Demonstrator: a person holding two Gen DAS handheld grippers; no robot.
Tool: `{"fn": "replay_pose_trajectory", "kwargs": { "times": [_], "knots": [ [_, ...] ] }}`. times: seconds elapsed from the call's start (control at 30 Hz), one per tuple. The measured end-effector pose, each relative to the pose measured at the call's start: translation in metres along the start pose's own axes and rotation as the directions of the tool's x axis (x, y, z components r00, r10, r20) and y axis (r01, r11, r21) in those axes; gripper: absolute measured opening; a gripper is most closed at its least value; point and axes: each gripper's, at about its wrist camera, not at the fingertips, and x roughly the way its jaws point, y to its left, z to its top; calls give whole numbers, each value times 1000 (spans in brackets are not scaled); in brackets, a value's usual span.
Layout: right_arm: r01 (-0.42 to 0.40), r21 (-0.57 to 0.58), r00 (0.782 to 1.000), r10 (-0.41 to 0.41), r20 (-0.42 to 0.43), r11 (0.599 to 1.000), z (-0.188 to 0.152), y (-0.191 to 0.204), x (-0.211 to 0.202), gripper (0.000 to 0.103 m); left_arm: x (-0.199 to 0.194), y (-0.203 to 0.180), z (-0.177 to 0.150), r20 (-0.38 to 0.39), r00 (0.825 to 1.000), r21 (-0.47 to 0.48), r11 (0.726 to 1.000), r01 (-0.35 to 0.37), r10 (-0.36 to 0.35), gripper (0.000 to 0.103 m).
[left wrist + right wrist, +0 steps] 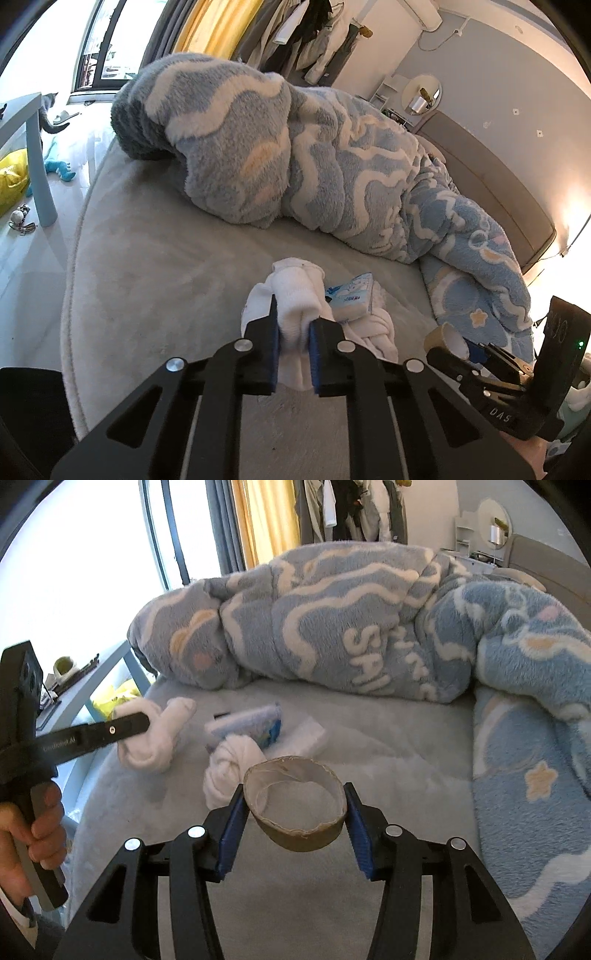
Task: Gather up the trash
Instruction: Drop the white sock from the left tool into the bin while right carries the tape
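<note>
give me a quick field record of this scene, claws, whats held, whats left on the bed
left claw: shut on white sock bundle
right claw: shut on cardboard tube
left on bed: knotted white sock, blue tissue pack
behind: blue fleece blanket, bunched up
left hand: gripping the left claw's handle

white sock, brown cardboard tube, blanket — blue, white swirls

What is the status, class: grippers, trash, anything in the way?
Left gripper shut on white cloth wad. Right gripper shut on cardboard tube. Second wad, tissue pack on bed. Nothing blocking.
</note>
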Motion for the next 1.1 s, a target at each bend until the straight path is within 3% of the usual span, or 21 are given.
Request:
{"fn": "replay_pose_trajectory", "kwargs": {
  "times": [0.77, 1.1],
  "knots": [
    [-160, -75, 981, 167, 99, 984, 39, 95, -38, 52, -93, 49, -5, 66, 993, -12, 995, -100, 100, 14],
    [-222, -120, 970, 231, 73, 968, 40, 151, -34, 52, -123, 97, -19, 31, 980, -31, 980, -197, 198, 14]
  ]
}}
